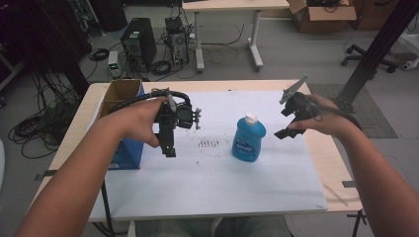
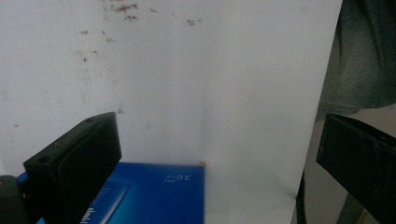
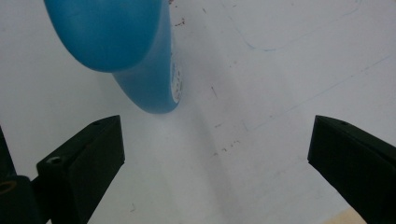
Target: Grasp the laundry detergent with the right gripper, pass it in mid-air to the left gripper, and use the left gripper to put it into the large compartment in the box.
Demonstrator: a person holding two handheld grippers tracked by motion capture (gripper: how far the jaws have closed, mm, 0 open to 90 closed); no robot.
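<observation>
- The blue plastic bottle with a white cap (image 1: 248, 138) stands upright on the white sheet over the wooden table (image 1: 328, 158), between both hands.
- The right gripper (image 1: 291, 121) hovers just beside it, its fingers (image 3: 84, 163) wide apart and empty.
- The left gripper (image 1: 169, 143) hangs near the blue cardboard box (image 1: 126, 150), fingers also open, nothing held.
- The bottle looks smooth, maybe slippery; I would grasp the flat body below the cap.
- Its fill level cannot be seen; the box is open on top, and its contents are not visible.
</observation>
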